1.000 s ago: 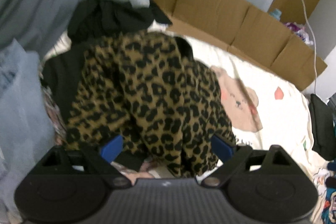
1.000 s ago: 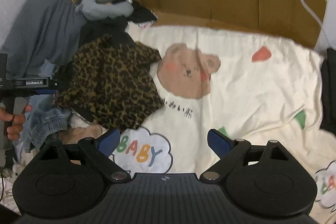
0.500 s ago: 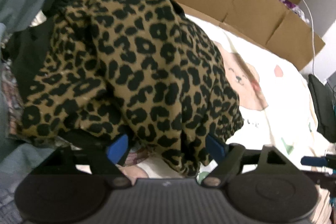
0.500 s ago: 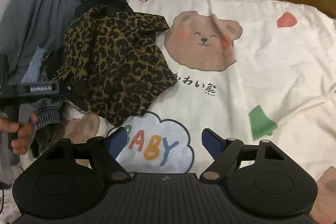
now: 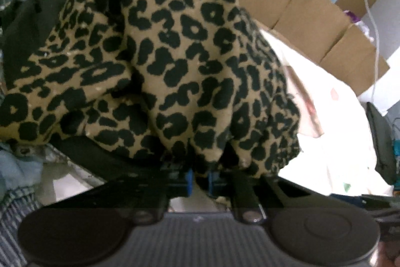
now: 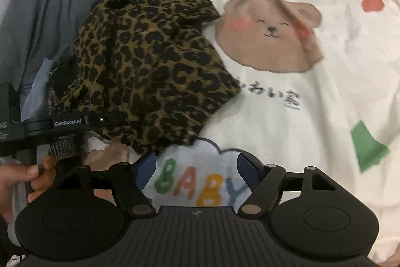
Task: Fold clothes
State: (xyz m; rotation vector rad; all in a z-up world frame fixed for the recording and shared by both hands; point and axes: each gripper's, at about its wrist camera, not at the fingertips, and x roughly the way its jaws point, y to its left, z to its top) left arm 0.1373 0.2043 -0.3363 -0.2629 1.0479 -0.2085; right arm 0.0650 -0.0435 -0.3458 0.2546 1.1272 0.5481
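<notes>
Leopard-print garment (image 6: 152, 66) lies bunched on the left of a cream bedsheet (image 6: 312, 116) printed with a bear and "BABY", its near edge pinched between the nearly closed blue pads of the left gripper (image 5: 200, 179). Right gripper (image 6: 197, 167) hovers over the "BABY" print just near of the garment, jaws wide apart and holding nothing. Grey and black clothes (image 6: 42, 24) are piled far left, with flattened cardboard (image 5: 312, 16) beyond the sheet.
</notes>
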